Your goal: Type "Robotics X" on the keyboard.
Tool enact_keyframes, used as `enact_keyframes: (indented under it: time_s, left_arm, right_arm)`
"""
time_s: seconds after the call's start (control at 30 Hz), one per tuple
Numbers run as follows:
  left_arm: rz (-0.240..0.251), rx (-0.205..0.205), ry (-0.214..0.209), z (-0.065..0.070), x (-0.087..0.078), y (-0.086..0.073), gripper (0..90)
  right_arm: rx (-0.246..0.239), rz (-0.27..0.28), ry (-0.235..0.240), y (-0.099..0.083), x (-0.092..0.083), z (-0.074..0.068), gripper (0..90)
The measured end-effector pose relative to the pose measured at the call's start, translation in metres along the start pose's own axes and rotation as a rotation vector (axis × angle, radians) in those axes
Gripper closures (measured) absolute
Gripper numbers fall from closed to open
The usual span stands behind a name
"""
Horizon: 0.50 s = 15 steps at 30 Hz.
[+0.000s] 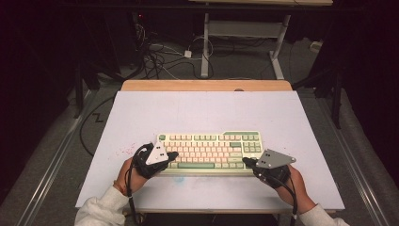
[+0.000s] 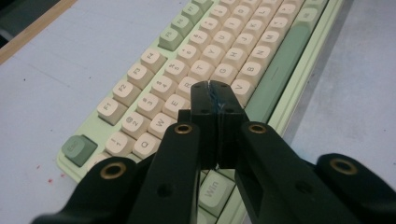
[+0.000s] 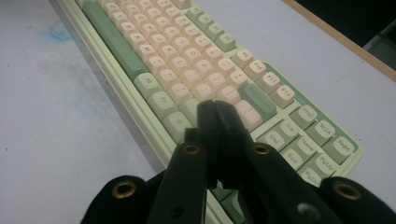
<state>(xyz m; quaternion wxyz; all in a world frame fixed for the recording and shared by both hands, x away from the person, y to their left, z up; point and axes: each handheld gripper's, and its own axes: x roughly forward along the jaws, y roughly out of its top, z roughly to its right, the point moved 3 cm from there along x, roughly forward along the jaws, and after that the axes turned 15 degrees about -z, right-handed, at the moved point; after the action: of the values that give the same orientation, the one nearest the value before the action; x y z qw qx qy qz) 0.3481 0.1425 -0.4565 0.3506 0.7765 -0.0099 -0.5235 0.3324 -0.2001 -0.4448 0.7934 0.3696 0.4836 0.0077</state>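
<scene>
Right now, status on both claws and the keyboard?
Left claw shut, empty, over the left-hand keys. Right claw shut, empty, over the right-hand keys. Cream and green mechanical keyboard flat on the pale blue table top. Nothing in the way.

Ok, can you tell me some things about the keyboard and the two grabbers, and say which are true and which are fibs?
1. The keyboard has cream and green keys. True.
2. The left gripper has its jaws wide open. False: its jaws are shut together, with nothing between them.
3. The right gripper is over the right end of the keyboard. True.
4. The keyboard lies on the floor. False: it lies on the pale table.
5. The right gripper holds a pen. False: its jaws are shut on nothing.
</scene>
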Motion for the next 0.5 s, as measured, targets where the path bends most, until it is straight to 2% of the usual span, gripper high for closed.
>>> enact_keyframes:
  time_s: [0.27, 0.5]
  left_arm:
    - [-0.006, -0.015, 0.008, -0.003, -0.004, -0.006, 87.0]
    - [-0.009, -0.024, 0.010, -0.004, -0.006, -0.010, 87.1]
  right_arm:
    - [0.004, -0.023, 0.019, 0.007, 0.010, 0.003, 90.0]
    - [-0.022, -0.065, 0.032, 0.016, 0.025, 0.000, 90.0]
